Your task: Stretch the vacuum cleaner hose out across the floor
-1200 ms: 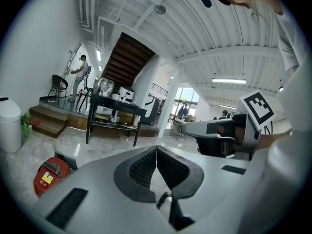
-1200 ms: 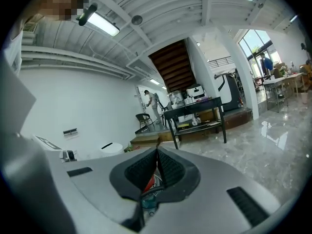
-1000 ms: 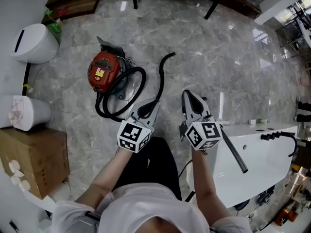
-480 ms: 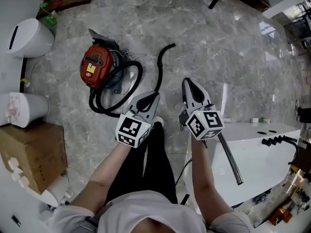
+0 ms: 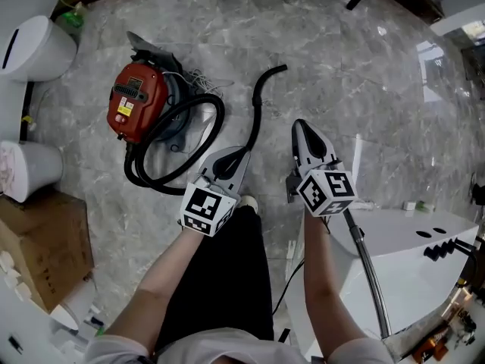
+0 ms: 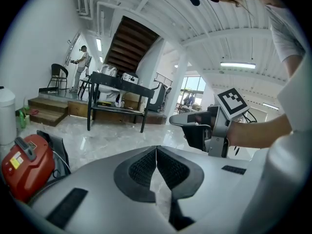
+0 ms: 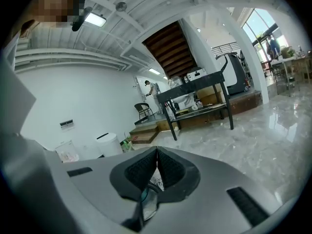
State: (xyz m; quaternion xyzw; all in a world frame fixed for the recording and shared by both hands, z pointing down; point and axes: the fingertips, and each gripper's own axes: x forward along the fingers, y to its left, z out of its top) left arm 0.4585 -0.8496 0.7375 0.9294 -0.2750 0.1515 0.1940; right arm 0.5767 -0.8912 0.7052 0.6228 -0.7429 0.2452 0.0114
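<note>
1. Your left tongs [image 5: 233, 158] and right tongs [image 5: 305, 139] are both clenched empty above the floor [image 5: 341, 74], seemingly on approach.
2. The hose [image 5: 256, 116] lies looped beside the red vacuum cleaner [image 5: 130, 101], with one stretch running toward your left tongs.

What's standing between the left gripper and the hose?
Nothing visible does. In the head view the shut left gripper overlaps the hose along its loose run, with only floor around them.
</note>
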